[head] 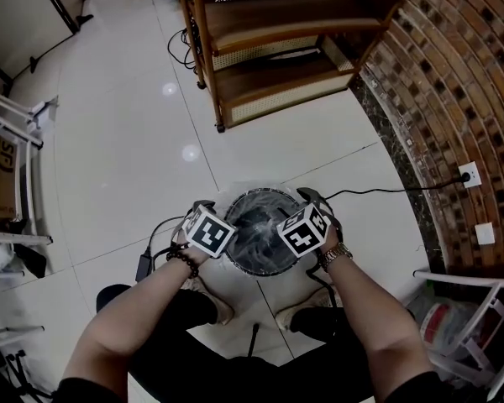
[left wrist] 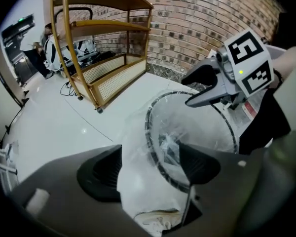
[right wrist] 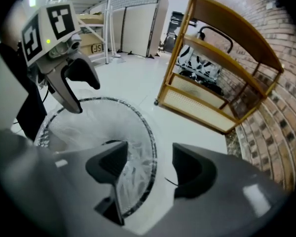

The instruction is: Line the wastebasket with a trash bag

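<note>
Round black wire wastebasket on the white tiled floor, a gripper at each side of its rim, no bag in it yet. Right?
No: the left gripper view shows a clear plastic trash bag already in the round black wire wastebasket, its film spilling over the rim. The left gripper and right gripper do sit at opposite sides of the rim.

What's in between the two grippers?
The wastebasket, with the clear bag inside it, sits between the left gripper and the right gripper. The head view shows it best.
</note>
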The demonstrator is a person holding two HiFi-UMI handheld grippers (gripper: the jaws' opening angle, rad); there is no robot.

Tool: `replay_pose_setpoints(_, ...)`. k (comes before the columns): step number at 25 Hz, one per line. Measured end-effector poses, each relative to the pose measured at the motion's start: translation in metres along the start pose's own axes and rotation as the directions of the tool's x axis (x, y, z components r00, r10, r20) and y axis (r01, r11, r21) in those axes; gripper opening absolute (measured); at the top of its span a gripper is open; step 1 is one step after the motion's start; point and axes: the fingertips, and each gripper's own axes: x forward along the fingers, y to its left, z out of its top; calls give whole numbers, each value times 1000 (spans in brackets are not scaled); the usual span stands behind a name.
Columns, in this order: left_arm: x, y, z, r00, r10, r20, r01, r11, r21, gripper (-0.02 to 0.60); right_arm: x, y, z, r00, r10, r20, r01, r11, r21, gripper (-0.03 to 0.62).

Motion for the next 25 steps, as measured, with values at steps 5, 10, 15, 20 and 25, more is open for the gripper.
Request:
replay_pose_setpoints(5, -36, 7, -22, 991, 116, -66, -127, 974, -189, 362, -27, -9, -29, 1000, -19, 6, 16, 954, 301, 288)
replay_pose_setpoints(10, -20, -14, -25, 994, 86, 64, -46, 879, -475, 362, -18, 11, -70, 997, 16, -70, 24, 842, 538, 288)
replay_pose_setpoints(15, -9, -12, -36, 990, 130, 61, -80, 852, -518, 278, -12, 13, -83, 991, -29, -128, 97, 821, 563, 150)
replay_pose_setpoints(20, 1, -4, -43, 986, 159, 48, -109, 837, -536, 60, -12, 7, -88, 986, -94, -138, 158, 795, 586, 53)
replay_pose_setpoints(25, -14, 3, -32, 974, 211, 79, -146, 857, -495, 112, -16, 6, -79, 991, -102, -83, 132, 783, 608, 190)
